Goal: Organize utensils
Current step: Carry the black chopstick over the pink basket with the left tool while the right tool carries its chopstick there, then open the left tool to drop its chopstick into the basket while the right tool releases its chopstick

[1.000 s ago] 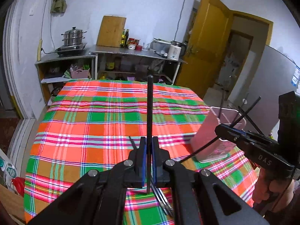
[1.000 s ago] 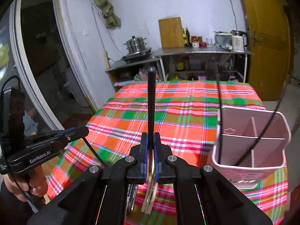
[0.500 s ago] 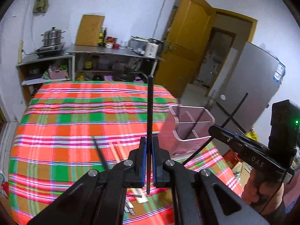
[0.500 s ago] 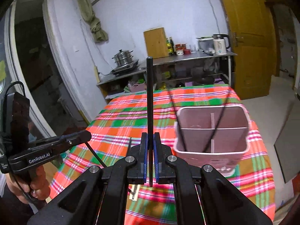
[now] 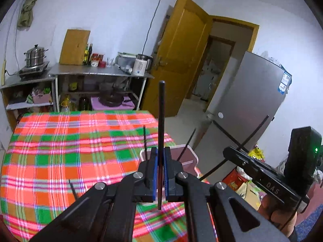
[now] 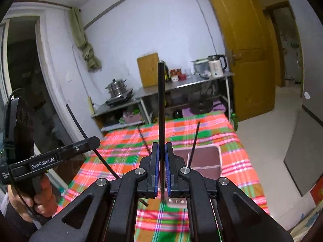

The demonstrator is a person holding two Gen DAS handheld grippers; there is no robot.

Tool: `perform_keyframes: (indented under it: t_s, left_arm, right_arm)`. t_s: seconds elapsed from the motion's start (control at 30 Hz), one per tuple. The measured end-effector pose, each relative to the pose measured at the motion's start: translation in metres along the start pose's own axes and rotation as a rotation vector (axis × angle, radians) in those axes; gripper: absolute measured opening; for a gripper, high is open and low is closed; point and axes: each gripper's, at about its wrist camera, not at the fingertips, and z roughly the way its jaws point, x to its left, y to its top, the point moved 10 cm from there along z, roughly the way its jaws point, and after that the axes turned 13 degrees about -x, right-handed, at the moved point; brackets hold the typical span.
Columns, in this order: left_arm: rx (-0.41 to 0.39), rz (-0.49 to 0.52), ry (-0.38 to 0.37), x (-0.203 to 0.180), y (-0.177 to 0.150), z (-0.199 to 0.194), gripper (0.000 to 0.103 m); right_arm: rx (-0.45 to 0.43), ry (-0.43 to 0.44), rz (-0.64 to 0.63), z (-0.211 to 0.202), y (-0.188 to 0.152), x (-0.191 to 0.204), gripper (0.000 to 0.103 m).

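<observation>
In the left wrist view, a steel pot (image 5: 35,57) sits on a shelf at the upper left, beside a wooden board (image 5: 74,47) leaning on the wall. Below them the desk (image 5: 60,151) with its plaid cloth fills the lower left. A loose black chopstick (image 5: 73,190) lies on the cloth near the lower centre. At bottom centre the left gripper (image 5: 159,173) has its jaws clenched on an upright black chopstick (image 5: 161,121), whose tip rises above the desk's far edge. Just behind the jaws stands the pink holder (image 5: 189,160), with two thin sticks leaning out of it. Further right is a yellow door (image 5: 179,60), then a grey fridge (image 5: 248,100). At the far right the right gripper (image 5: 232,153) grasps another chopstick (image 5: 236,148) held on a slant.

In the right wrist view, the left gripper (image 6: 94,141) reaches in from the left edge, gripping its chopstick (image 6: 88,139) at an angle. At the centre, the right gripper (image 6: 160,173) is clamped on its vertical chopstick (image 6: 161,111). The pink holder (image 6: 203,159) sits just right of the jaws on the cloth, a stick (image 6: 194,141) propped inside it.
</observation>
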Motion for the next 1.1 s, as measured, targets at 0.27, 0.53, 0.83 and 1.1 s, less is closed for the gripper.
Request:
perform_keyframes:
  t_s: [0.27,0.53,0.83,1.1]
  left_arm:
    - [-0.013,-0.010,0.011,-0.001,0.012,0.030,0.005]
    - [0.016,-0.032,0.033,0.014,-0.007,0.058,0.006]
    - [0.099,-0.048,0.046,0.024,-0.048,0.086,0.006]
    - [0.121,-0.027,0.036,0.020,-0.062,0.090,0.010]
  right_arm:
    - [-0.026,-0.023,0.013,0.013,0.010,-0.017,0.005]
    - [0.014,-0.039,0.037,0.032,-0.012,-0.032,0.005]
    - [0.110,-0.056,0.059,0.060,-0.051,-0.047,0.005]
    - [0.161,-0.060,0.075,0.068,-0.071,-0.054,0.006]
